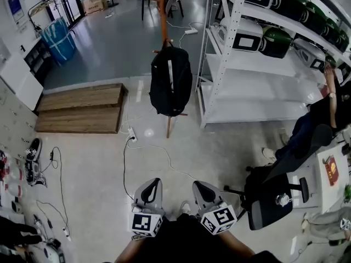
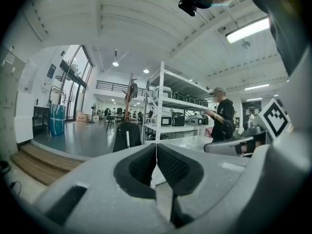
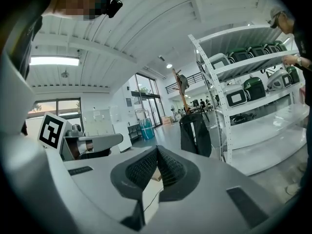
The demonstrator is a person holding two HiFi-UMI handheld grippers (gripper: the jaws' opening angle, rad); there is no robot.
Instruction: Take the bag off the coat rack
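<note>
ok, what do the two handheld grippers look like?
The left gripper and right gripper match. Each has a light grey moulded shell that tapers to two jaws lined with black cross-hatched pads. Each carries a white cube with black square markers at the rear.

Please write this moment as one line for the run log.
stage: bag not yet reached | bag: black, hanging on coat rack, untouched | left gripper: shut, empty | right gripper: shut, empty
</note>
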